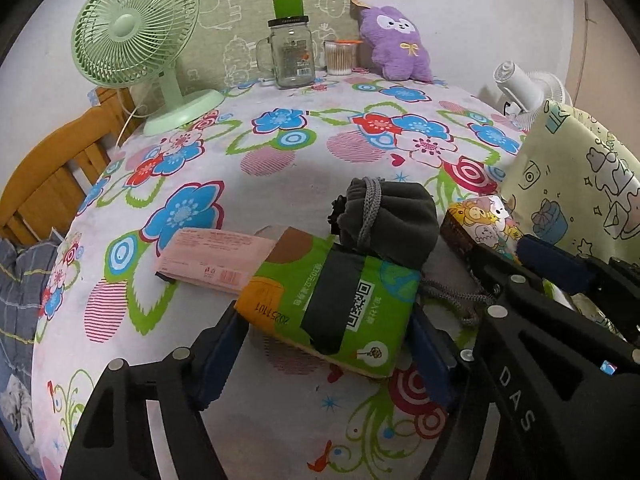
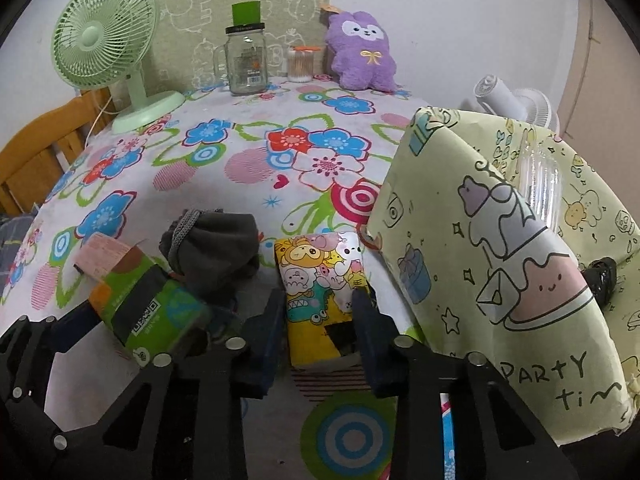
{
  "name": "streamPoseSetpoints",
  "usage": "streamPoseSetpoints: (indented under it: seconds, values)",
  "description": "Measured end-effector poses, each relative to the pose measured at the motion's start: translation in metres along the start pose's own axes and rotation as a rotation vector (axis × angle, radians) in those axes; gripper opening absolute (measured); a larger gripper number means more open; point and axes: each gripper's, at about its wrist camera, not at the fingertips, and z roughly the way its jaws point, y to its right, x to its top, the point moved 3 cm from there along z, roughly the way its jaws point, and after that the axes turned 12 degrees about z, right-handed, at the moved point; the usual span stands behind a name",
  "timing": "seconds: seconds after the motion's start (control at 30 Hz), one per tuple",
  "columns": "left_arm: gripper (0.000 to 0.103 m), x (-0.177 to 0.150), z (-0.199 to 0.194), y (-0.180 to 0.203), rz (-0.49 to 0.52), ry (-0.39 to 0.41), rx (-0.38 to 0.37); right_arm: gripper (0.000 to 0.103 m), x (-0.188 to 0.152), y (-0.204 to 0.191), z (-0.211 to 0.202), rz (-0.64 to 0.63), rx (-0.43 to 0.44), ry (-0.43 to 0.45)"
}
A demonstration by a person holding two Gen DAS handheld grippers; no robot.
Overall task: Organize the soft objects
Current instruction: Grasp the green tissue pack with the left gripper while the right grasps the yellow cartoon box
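Observation:
A green tissue pack (image 1: 332, 304) lies on the flowered tablecloth between the fingers of my left gripper (image 1: 324, 344); the jaws sit at its two sides, touching or nearly so. A grey drawstring pouch (image 1: 388, 220) rests against its far end, and a pink packet (image 1: 216, 258) lies at its left. My right gripper (image 2: 316, 328) is shut on a yellow cartoon tissue pack (image 2: 320, 292). The green pack (image 2: 148, 312) and pouch (image 2: 220, 248) show at the left of the right wrist view. A purple plush (image 1: 396, 44) sits at the back.
A pale yellow cartoon-print box (image 2: 500, 264) stands at the right, close to the yellow pack. A green fan (image 1: 136, 40), a glass jar (image 1: 290, 56), a cotton-swab tub (image 1: 339, 56) and a white fan (image 1: 520, 88) stand at the back. A wooden chair (image 1: 44, 184) is at the left.

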Motion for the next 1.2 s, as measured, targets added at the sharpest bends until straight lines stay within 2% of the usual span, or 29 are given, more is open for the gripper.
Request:
streamPoseSetpoints:
  seconds: [0.07,0.43,0.77,1.2]
  values:
    - [0.078,-0.002,-0.002,0.0,-0.004,-0.003,-0.001,0.03,-0.001,-0.001,-0.002,-0.007,0.011,-0.004]
    - [0.077,-0.012,-0.02,-0.006,-0.036,0.003,0.029,0.021,-0.01,-0.009,-0.018,-0.023,0.092,-0.008]
    - [0.077,-0.016,-0.039,-0.009,-0.058,0.017,0.053,0.018,-0.014,-0.012,-0.035,-0.034,0.137,-0.017]
    - [0.077,-0.008,-0.076,-0.007,-0.081,0.076,0.089,0.017,-0.004,-0.009,-0.071,-0.044,0.179,0.028]
